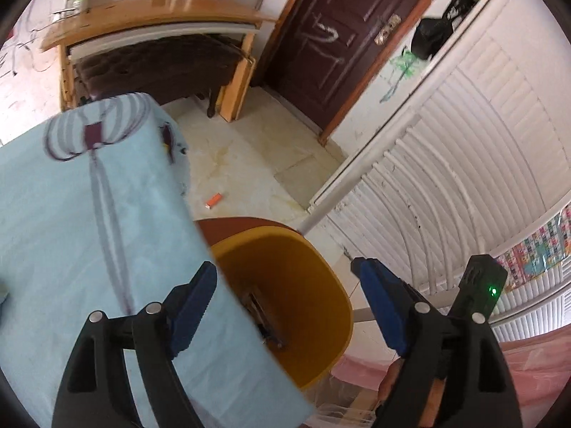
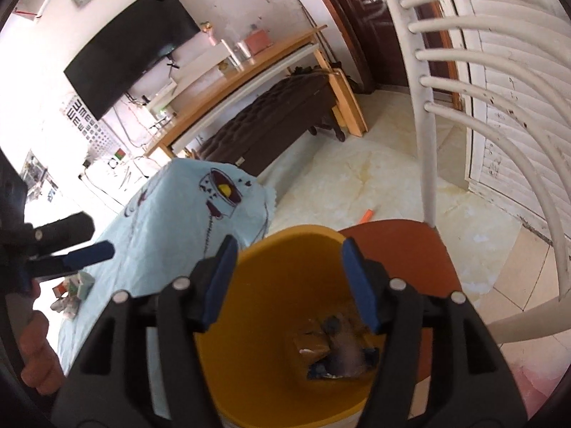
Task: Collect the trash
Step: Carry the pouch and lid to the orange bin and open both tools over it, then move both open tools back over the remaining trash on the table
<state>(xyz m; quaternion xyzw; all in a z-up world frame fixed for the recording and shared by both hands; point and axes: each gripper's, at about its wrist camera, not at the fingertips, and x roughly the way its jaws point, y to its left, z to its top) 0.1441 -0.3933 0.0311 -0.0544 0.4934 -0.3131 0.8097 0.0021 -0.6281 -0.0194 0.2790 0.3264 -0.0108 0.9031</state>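
A yellow bin (image 1: 271, 230) stands on a red-brown chair seat (image 1: 242, 222) beside the table. In the left wrist view my left gripper (image 1: 283, 267) is open wide over the bin's mouth and the table edge, with nothing between its blue pads. My right gripper (image 2: 291, 246) is open directly above the bin (image 2: 285, 235), its jaws empty. Crumpled wrappers (image 2: 339, 351), partly blurred, lie at the bin's bottom. A few small scraps of trash (image 2: 71, 290) sit on the light blue tablecloth (image 2: 171, 221), just below the left gripper (image 2: 89, 239).
An orange item (image 1: 213, 200) lies on the tiled floor beyond the chair. The white slatted chair back (image 2: 428, 142) rises to the right of the bin. A wooden desk (image 1: 150, 18) with a dark bench under it and a dark door (image 1: 332, 35) stand at the far side.
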